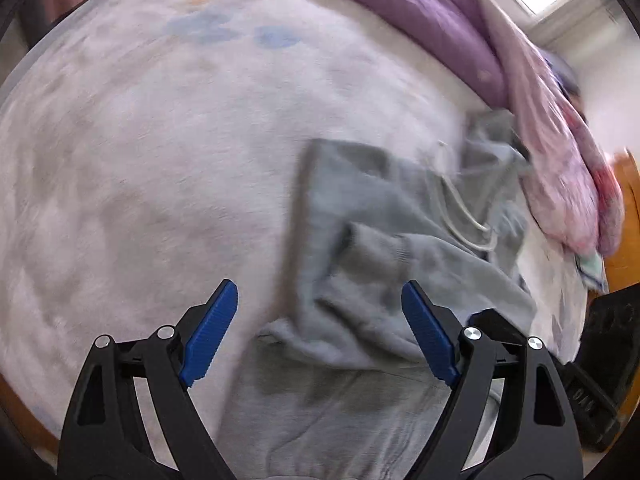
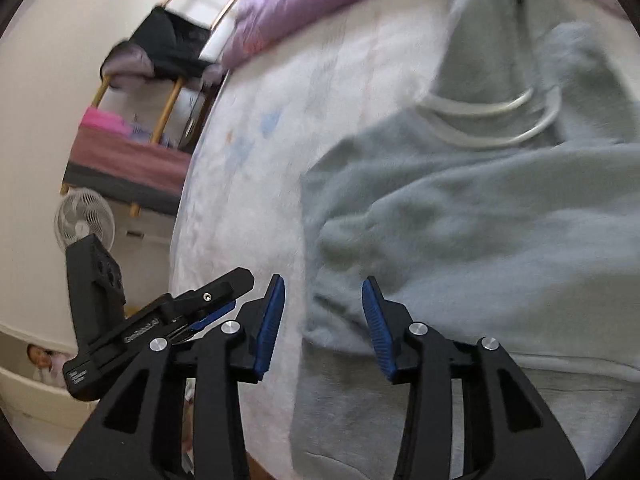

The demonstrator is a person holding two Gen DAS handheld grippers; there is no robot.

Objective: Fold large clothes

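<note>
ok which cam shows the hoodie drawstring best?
Right wrist: the white drawstring is large and close, looping across the grey hoodie. In the left wrist view the drawstring is smaller and blurred, but more of the hoodie shows, spread on the bed.

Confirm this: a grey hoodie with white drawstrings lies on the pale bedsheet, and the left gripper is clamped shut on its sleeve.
Not quite. The left gripper is open and holds nothing, as the left wrist view shows. The rest stands: the grey hoodie with white drawstrings lies on the pale bedsheet.
</note>
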